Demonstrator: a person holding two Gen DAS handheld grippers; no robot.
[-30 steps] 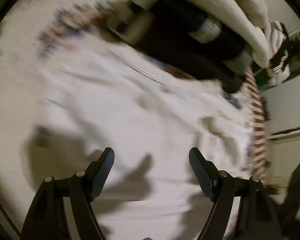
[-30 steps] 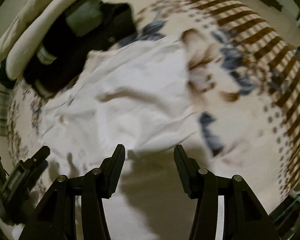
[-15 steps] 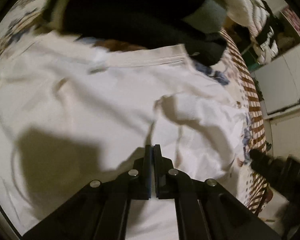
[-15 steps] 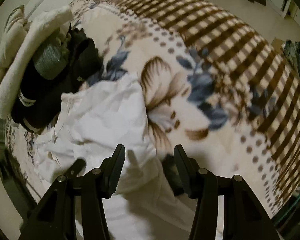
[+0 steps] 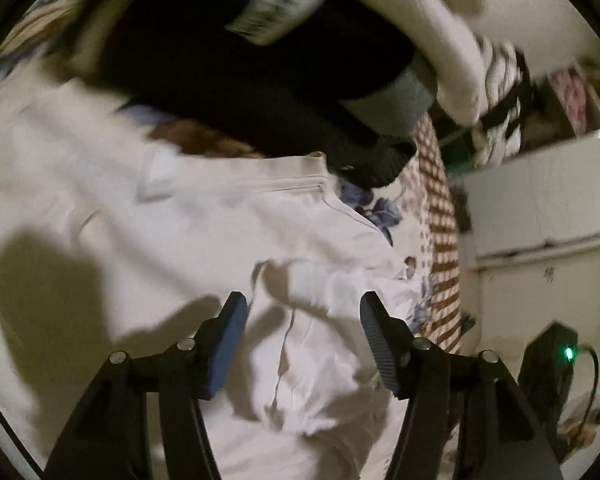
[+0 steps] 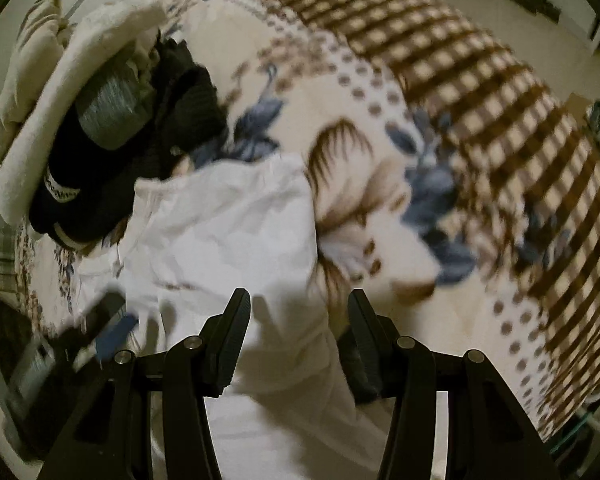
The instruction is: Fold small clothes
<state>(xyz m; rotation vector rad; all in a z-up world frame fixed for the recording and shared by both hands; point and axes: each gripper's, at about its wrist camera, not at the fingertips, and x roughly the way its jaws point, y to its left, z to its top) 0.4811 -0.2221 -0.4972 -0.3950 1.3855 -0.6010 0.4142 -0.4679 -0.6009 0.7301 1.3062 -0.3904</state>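
A white T-shirt (image 5: 204, 220) lies crumpled on a floral blanket (image 6: 400, 128). Its right part is folded over onto the body, with a rumpled sleeve (image 5: 324, 304) on top. My left gripper (image 5: 302, 312) is open just above that sleeve and holds nothing. My right gripper (image 6: 298, 308) is open over the shirt's right edge (image 6: 236, 232), empty. The left gripper also shows at the lower left of the right wrist view (image 6: 100, 328), blurred.
A pile of black and grey clothes (image 5: 236, 64) lies just beyond the shirt's collar, under a cream garment (image 5: 440, 28); the pile also shows in the right wrist view (image 6: 132, 128). A white cabinet (image 5: 540, 208) and a black device with a green light (image 5: 556, 360) stand off the bed's right side.
My left gripper, shut on the shirt half a second ago, has opened and let the cloth drop. The shirt's right side now lies folded inward. My right gripper stayed open.
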